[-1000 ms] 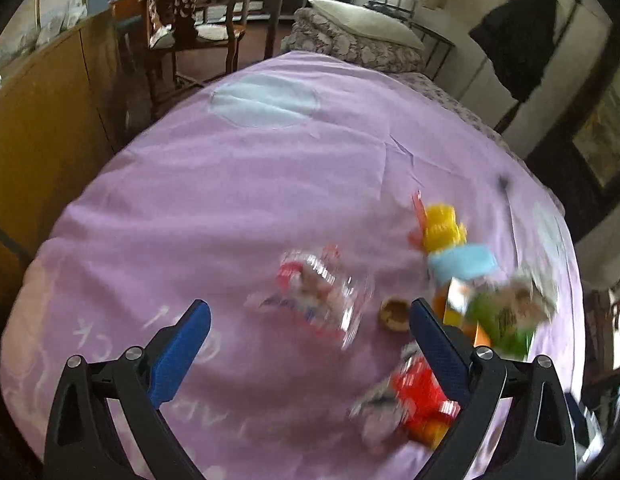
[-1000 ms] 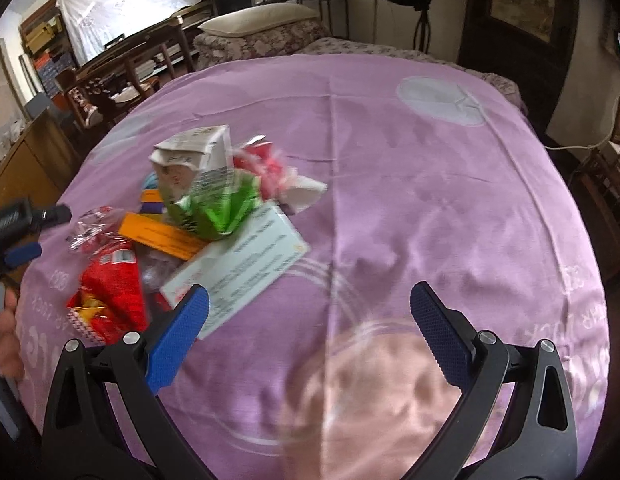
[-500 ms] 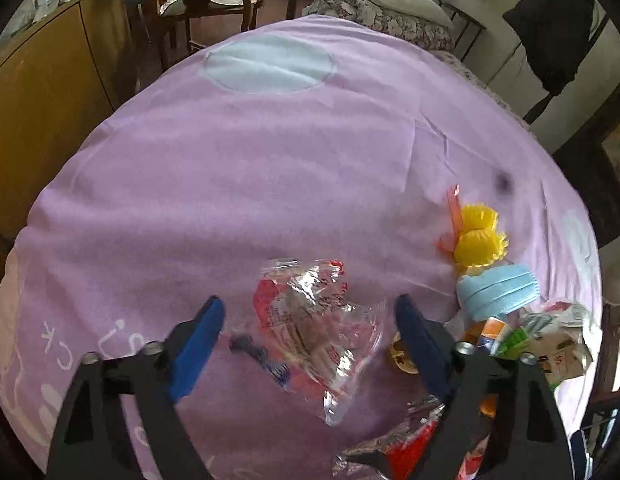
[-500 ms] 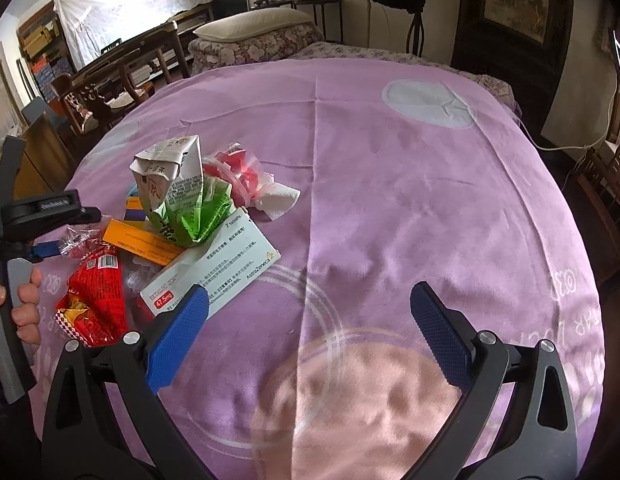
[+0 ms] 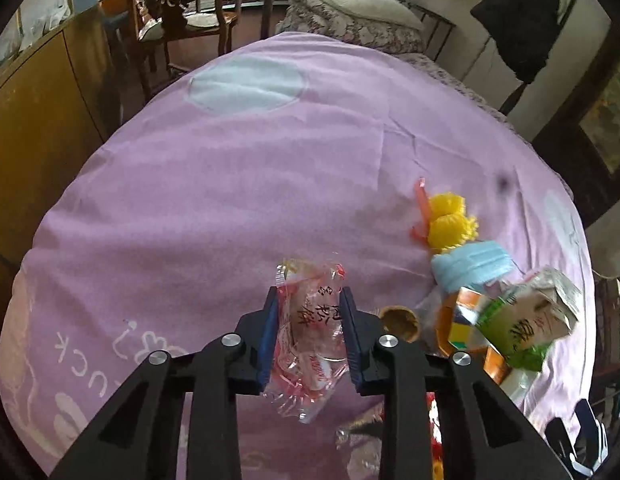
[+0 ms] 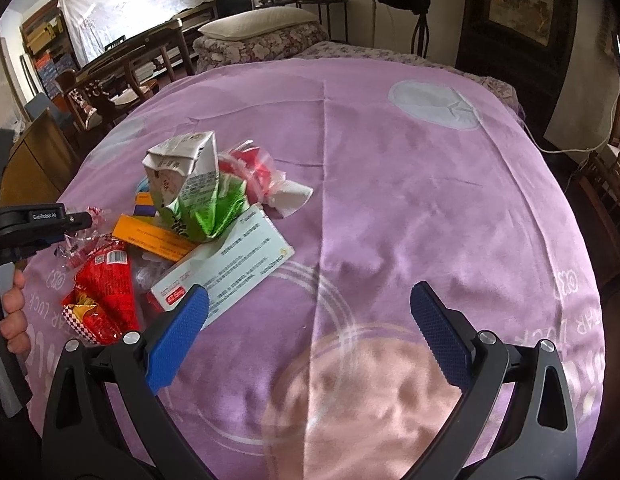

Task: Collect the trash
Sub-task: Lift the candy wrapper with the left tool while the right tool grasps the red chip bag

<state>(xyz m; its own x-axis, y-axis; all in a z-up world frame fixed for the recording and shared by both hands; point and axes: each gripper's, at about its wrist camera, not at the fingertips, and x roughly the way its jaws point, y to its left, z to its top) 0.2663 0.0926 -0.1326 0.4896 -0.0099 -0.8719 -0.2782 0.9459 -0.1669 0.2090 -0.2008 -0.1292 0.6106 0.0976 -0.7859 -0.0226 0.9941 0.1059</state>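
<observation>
My left gripper point(image 5: 308, 300) is shut on a clear plastic wrapper with red print point(image 5: 310, 340), held over the purple bedspread point(image 5: 229, 184). To its right lie a small brown cup point(image 5: 400, 322), a yellow pom-pom piece point(image 5: 450, 220), a blue mask point(image 5: 472, 266) and a crushed green carton point(image 5: 522, 328). My right gripper point(image 6: 307, 308) is open and empty above the bedspread point(image 6: 410, 200). To its left is the trash pile: the green carton point(image 6: 193, 188), a white medicine box point(image 6: 225, 264), an orange box point(image 6: 149, 236), a red snack bag point(image 6: 103, 292) and red-white wrappers point(image 6: 261, 176). The left gripper shows in the right wrist view point(image 6: 75, 220).
A wooden cabinet point(image 5: 33, 120) stands at the bed's left. Chairs and a table point(image 5: 181, 12) and a pillow on folded quilts point(image 5: 358, 4) are beyond the far end. A dark cabinet point(image 6: 514, 32) and a white cable point(image 6: 566, 148) are on the right.
My left gripper closed on the clear wrapper, which lay loose on the bedspread before. The right gripper stayed open and barely shifted.
</observation>
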